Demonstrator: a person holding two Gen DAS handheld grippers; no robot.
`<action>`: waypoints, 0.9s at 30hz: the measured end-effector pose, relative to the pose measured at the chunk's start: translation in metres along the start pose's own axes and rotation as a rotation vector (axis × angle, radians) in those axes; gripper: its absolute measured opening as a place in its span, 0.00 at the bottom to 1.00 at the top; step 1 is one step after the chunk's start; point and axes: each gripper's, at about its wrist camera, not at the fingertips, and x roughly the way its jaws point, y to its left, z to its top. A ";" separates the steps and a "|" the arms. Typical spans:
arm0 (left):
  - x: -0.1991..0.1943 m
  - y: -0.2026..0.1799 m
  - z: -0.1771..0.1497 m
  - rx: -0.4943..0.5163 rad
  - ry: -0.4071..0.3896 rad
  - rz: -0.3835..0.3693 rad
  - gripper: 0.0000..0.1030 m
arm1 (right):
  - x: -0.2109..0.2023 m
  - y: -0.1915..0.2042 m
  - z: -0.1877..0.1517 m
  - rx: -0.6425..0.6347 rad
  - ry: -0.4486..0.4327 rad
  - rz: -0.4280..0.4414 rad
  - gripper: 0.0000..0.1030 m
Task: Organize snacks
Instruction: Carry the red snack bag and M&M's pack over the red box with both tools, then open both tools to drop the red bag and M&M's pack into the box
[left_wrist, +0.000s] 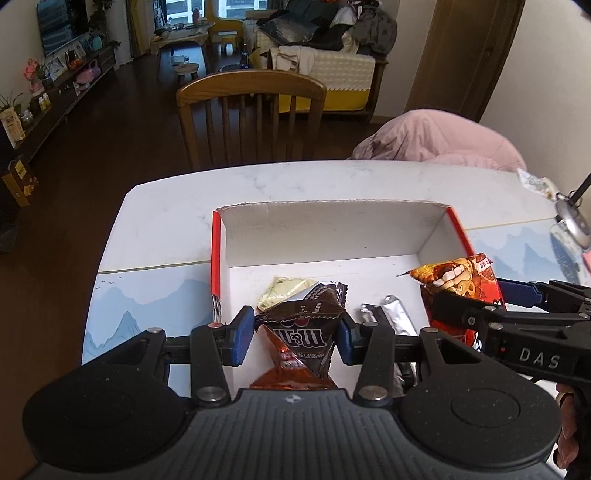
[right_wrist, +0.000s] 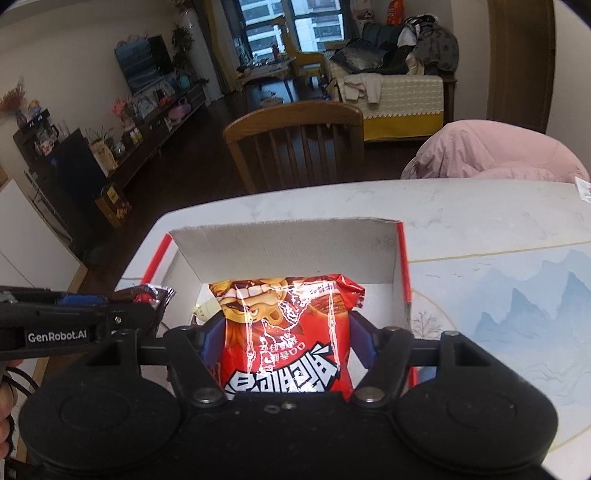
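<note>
Mid-delivery now: left gripper (left_wrist: 297, 334) clamped on a brown candy bag (left_wrist: 301, 332), right gripper (right_wrist: 282, 347) clamped on a red snack bag (right_wrist: 286, 332), both hanging over the open box (left_wrist: 332, 225) on the table (left_wrist: 221, 184). Next, by the look of it: lower, release, keep clear of each other. Already inside: a pale packet (left_wrist: 280, 293) and a silver wrapper (left_wrist: 391, 314). Glossy, crinkled, soft.
</note>
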 end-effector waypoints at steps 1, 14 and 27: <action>0.004 0.000 0.001 0.002 0.008 0.006 0.43 | 0.005 0.001 0.001 -0.006 0.007 0.001 0.65; 0.051 -0.012 -0.002 0.078 0.102 0.081 0.43 | 0.049 0.013 -0.005 -0.096 0.087 -0.006 0.65; 0.072 -0.020 -0.015 0.128 0.155 0.104 0.44 | 0.072 0.007 -0.015 -0.136 0.161 -0.040 0.66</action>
